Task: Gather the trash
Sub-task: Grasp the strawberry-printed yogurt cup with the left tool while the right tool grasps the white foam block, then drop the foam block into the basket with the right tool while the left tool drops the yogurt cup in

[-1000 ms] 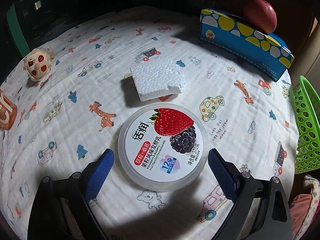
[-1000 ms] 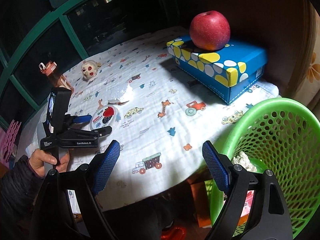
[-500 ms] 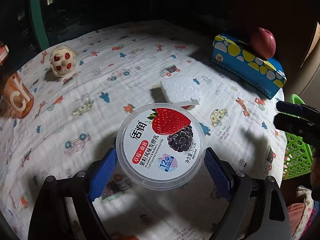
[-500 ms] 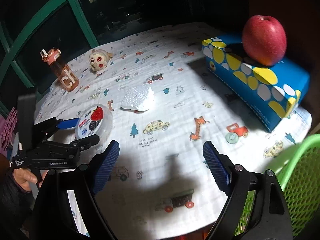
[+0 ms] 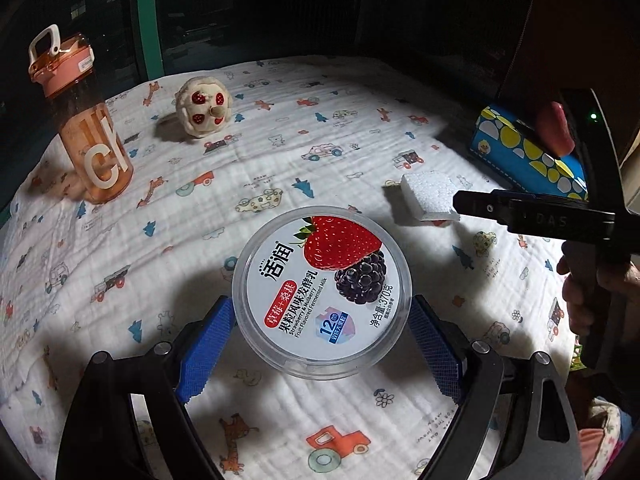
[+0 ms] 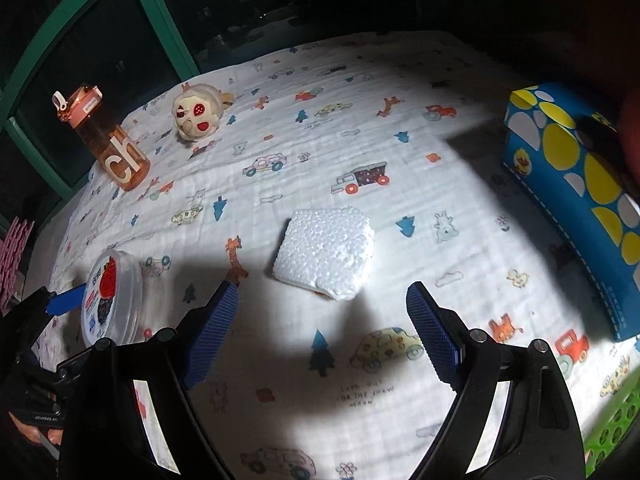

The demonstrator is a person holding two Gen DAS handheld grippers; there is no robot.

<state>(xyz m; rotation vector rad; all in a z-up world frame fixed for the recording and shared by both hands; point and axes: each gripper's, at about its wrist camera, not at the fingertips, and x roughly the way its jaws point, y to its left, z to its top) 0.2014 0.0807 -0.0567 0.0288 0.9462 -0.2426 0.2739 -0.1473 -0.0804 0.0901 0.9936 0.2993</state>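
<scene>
My left gripper (image 5: 320,344) is shut on a round yogurt tub (image 5: 322,290) with a strawberry and mulberry lid and holds it above the printed cloth. The tub also shows at the left of the right wrist view (image 6: 112,296), lifted and tilted. A white foam block (image 6: 326,254) lies on the cloth just ahead of my right gripper (image 6: 322,320), which is open and empty. The foam block also shows in the left wrist view (image 5: 428,198), with the right gripper's finger beside it.
An orange water bottle (image 5: 80,128) and a small plush toy (image 5: 204,106) stand at the far left. A blue box with yellow dots (image 6: 576,184) sits at the right. A green basket's edge (image 6: 612,436) shows at the lower right, off the table.
My left gripper closed on the yogurt tub and lifted it off the cloth. My right gripper swung from the green basket over the table and came close to the foam block.
</scene>
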